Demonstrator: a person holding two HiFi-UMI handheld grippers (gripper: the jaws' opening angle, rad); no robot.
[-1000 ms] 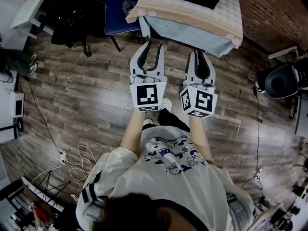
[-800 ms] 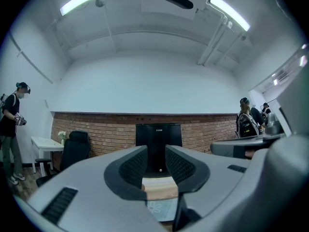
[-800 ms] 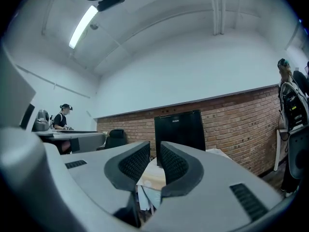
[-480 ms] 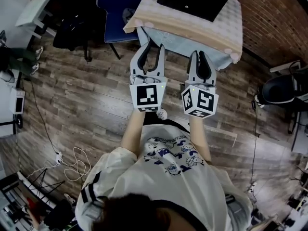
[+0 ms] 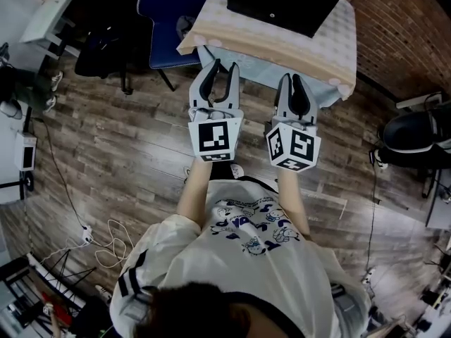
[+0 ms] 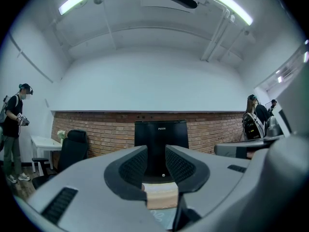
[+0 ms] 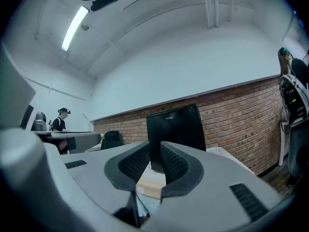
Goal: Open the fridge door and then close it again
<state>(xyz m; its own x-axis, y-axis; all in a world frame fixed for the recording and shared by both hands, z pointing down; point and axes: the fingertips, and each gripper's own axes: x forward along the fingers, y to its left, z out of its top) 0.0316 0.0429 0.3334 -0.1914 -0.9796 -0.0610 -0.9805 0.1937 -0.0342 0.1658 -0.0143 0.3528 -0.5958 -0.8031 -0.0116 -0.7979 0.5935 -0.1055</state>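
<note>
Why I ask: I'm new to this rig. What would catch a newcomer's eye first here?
The two grey grippers with black-and-white marker cubes stand out, held side by side before the person: the left gripper and the right gripper, fingers apart and empty. Just ahead of them a black fridge stands on a cloth-covered table, with a brick wall behind it.

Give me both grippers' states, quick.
Left gripper: open, nothing between the jaws, short of the fridge.
Right gripper: open with a narrower gap, nothing between the jaws.
</note>
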